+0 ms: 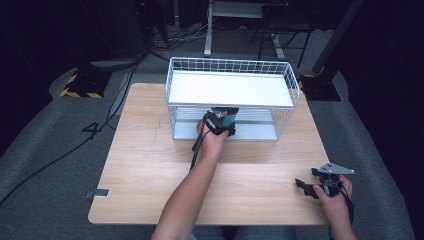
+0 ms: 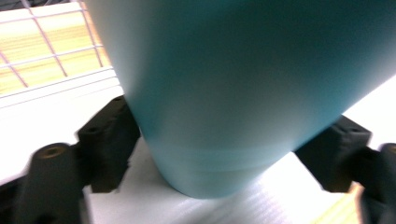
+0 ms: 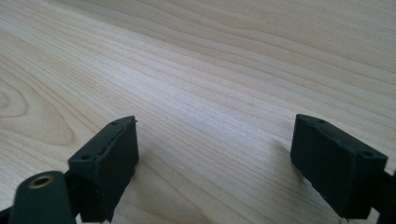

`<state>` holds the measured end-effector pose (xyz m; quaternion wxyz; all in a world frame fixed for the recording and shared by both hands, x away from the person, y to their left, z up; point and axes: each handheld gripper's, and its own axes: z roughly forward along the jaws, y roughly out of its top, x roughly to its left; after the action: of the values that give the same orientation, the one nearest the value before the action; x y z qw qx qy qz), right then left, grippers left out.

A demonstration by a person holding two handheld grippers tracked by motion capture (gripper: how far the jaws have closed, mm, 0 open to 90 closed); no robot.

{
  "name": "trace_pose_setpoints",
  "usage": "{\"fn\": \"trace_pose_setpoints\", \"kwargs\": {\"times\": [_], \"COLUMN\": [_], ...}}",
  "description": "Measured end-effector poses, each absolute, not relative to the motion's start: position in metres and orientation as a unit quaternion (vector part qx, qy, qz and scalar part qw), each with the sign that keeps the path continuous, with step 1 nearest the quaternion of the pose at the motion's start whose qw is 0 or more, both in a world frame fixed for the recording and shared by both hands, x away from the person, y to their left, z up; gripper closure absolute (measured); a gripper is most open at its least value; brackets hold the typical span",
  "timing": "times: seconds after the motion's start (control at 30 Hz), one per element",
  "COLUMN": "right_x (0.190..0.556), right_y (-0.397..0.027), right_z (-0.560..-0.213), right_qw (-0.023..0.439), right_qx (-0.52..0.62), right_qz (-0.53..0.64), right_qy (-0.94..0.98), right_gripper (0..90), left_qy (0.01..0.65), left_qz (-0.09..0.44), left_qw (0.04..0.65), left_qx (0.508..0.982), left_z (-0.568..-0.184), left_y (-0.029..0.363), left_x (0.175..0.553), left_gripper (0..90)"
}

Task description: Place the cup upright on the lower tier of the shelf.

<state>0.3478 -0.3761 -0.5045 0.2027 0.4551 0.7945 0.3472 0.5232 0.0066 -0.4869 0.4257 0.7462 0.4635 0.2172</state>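
A teal cup (image 2: 243,84) takes up most of the left gripper view, its narrow base down on the white lower shelf (image 2: 261,205) of a wire rack (image 1: 230,65). My left gripper (image 2: 224,140) is shut on the cup, one black jaw pressed to each side. In the high view the left gripper (image 1: 219,121) reaches into the rack's lower level at its front, with a bit of the teal cup (image 1: 229,119) visible. My right gripper (image 1: 306,188) rests open near the table's front right edge. Between its spread fingers in the right gripper view, the right gripper (image 3: 224,154) has bare wood.
The white wire rack has a white top shelf (image 1: 230,89) and stands at the back middle of the wooden table (image 1: 145,165). Wire mesh (image 2: 51,51) closes the rack's side near the cup. A grey floor with cables surrounds the table.
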Motion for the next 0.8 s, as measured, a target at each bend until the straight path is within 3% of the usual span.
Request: {"fn": "trace_pose_setpoints", "kwargs": {"times": [0.8], "right_x": [0.347], "right_y": [-0.376], "right_z": [-0.505], "right_qw": [0.202], "right_qx": [0.455], "right_qz": [0.348], "right_qy": [0.795], "right_gripper": [15.5], "left_qy": [0.456], "left_qz": [0.216], "left_qw": [0.448], "left_qx": [0.738], "left_z": [-0.479], "left_y": [0.032], "left_x": [0.490], "left_gripper": [15.4]}}
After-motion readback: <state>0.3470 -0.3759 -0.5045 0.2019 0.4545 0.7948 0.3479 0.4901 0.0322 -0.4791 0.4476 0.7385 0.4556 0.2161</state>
